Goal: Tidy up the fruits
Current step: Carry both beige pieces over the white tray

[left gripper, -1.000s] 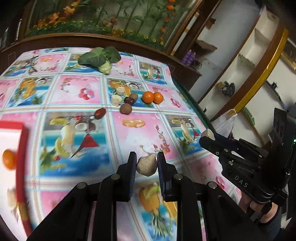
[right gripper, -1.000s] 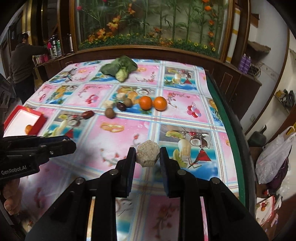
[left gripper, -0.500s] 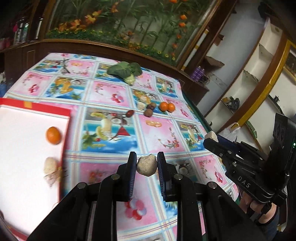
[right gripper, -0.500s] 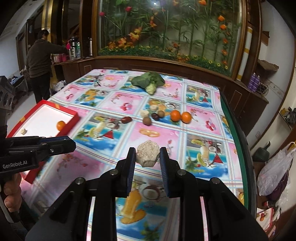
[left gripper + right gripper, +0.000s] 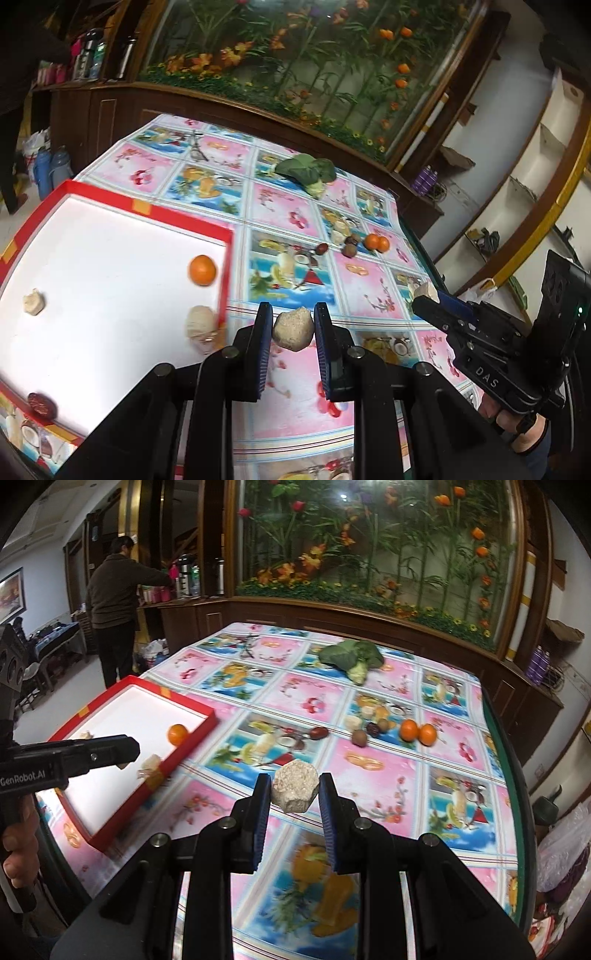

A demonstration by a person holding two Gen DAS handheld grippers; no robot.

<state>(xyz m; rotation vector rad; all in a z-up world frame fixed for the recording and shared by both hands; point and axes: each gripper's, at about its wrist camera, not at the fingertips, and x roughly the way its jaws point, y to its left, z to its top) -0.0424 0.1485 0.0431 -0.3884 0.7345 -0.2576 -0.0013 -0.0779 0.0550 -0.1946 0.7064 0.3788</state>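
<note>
Two grippers, each clamped on one pale, rough lump, hang above the table (image 5: pixel 436 760) with its fruit-print cloth. At the far left sits the red-rimmed tray (image 5: pixel 155 212) with a white floor. In the left wrist view you can count four things in it — one orange (image 5: pixel 202 270) near its right wall, one pale fruit (image 5: pixel 200 321) below that against the same wall, one small pale piece (image 5: pixel 34 302) at its left, and one dark red fruit (image 5: pixel 42 404) at the near edge.

Your left gripper (image 5: pixel 293 325) has its jaws drawn close, pads pressing both sides of a beige lump (image 5: pixel 293 328), held over the cloth just right of the tray.

Your right gripper (image 5: pixel 294 792) is likewise squeezed on a faceted beige lump (image 5: pixel 294 786), over the cloth and clear of the tray.

Farther right and back on the table lies a loose cluster: two oranges (image 5: pixel 418 731) touching, one dark red fruit (image 5: pixel 318 733), and several small brown and pale pieces too small to count surely. One leafy green vegetable (image 5: pixel 352 657) lies near the far edge. A person (image 5: pixel 114 602) stands at a counter in the background, left.
</note>
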